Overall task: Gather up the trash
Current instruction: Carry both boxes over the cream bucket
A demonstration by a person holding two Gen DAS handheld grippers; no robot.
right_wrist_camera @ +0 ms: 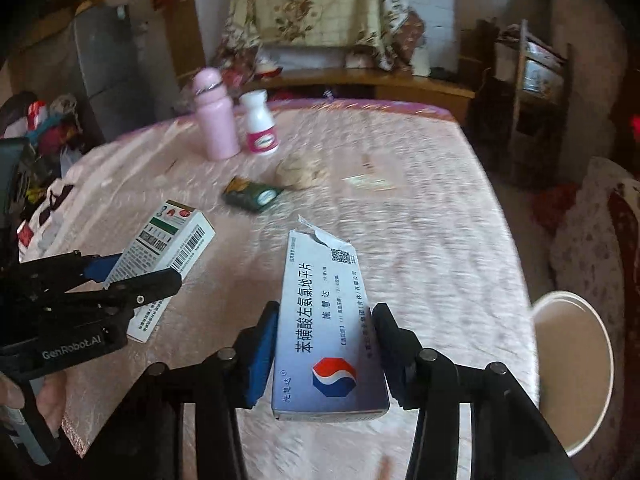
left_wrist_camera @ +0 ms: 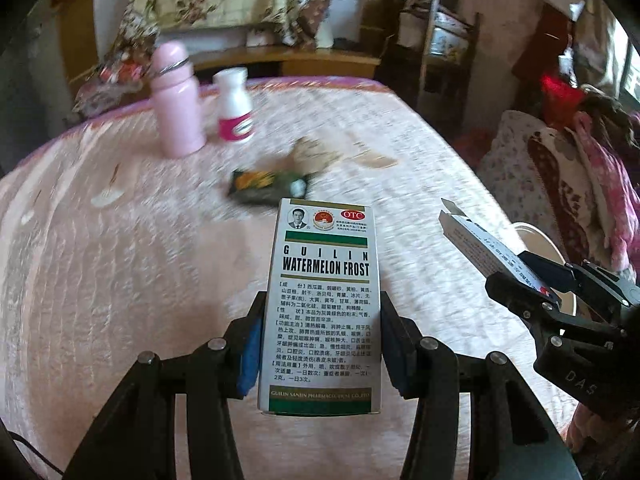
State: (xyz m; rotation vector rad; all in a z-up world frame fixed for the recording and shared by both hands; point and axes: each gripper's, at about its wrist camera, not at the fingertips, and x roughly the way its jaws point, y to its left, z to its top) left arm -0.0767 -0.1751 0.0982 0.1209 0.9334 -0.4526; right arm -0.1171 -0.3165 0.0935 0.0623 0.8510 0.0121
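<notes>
Both grippers are carrying medicine cartons above the pink-clothed table (right_wrist_camera: 420,240) right now. The left gripper (left_wrist_camera: 320,348) is clamping a white-and-green box (left_wrist_camera: 322,304) reading "GUILIN WATERMELON FROST", with "OTC" in a red oval and "GUILIN SANJIN PHARMACEUTICAL CO., LTD" along the bottom. The right gripper (right_wrist_camera: 326,354) is squeezing a torn-open pale blue carton (right_wrist_camera: 324,328) with Chinese print, a QR code and a red-white-blue octagon logo. "GenRobot.AI" is showing on the left tool's body in the right wrist view.

So two pieces are picked up, but neither is binned yet, I'd say. A white bucket (right_wrist_camera: 572,372) is sitting just off the table's right edge, probably the bin.

Still lying on the table: a dark green snack wrapper (right_wrist_camera: 252,196) near the middle, crumpled tan paper (right_wrist_camera: 300,172) just behind it, and a flat scrap (right_wrist_camera: 368,184) further right. The pink bottle (right_wrist_camera: 216,120) and white pill bottle (right_wrist_camera: 260,124) are standing at the table's far side, probably not trash.
</notes>
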